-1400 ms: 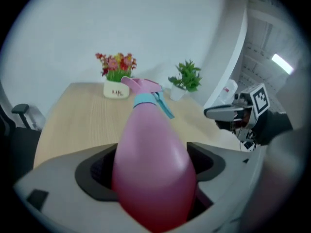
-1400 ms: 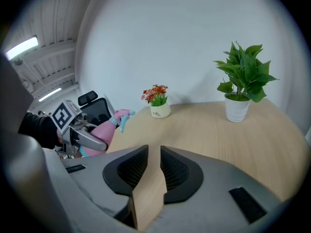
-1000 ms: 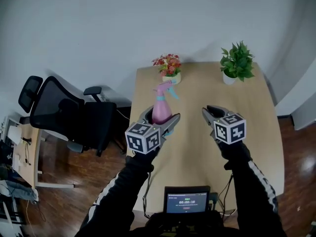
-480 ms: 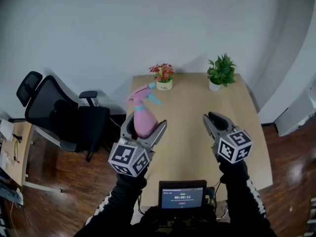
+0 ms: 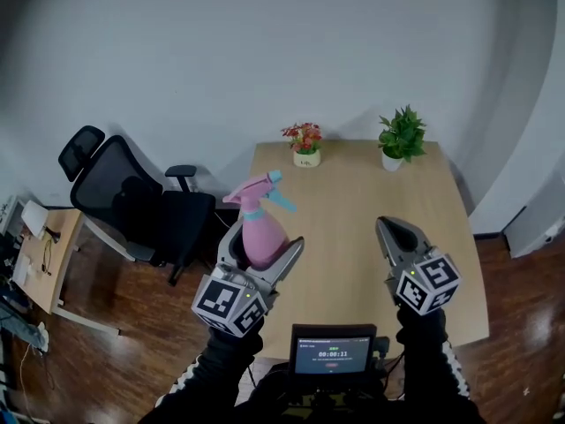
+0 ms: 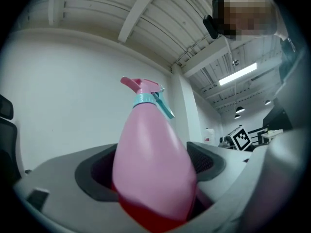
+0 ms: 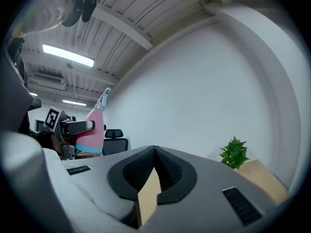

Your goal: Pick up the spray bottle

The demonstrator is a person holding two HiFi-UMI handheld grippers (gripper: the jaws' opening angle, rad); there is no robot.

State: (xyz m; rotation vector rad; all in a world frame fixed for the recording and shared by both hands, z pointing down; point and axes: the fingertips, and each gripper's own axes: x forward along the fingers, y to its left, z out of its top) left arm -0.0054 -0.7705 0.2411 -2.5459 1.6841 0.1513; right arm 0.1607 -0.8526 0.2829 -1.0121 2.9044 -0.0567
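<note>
A pink spray bottle (image 5: 260, 228) with a teal collar and trigger sits in my left gripper (image 5: 262, 253), whose jaws are shut on its body. The gripper holds it upright in the air, off the near left corner of the wooden table (image 5: 353, 228). The left gripper view is filled by the spray bottle (image 6: 153, 169), wedged between both pads. My right gripper (image 5: 397, 234) hovers over the table's near right part, jaws shut with nothing between them. From the right gripper view, the spray bottle (image 7: 95, 127) shows at the left, clamped in the other gripper.
A small pot of red flowers (image 5: 304, 142) and a green potted plant (image 5: 402, 137) stand along the table's far edge. A black office chair (image 5: 132, 203) is left of the table, with a desk (image 5: 40, 254) further left. A screen (image 5: 334, 354) sits at my chest.
My left gripper has carried the spray bottle up and toward me, off the table. The right gripper has drawn back a little, still shut. The head view has shifted.
</note>
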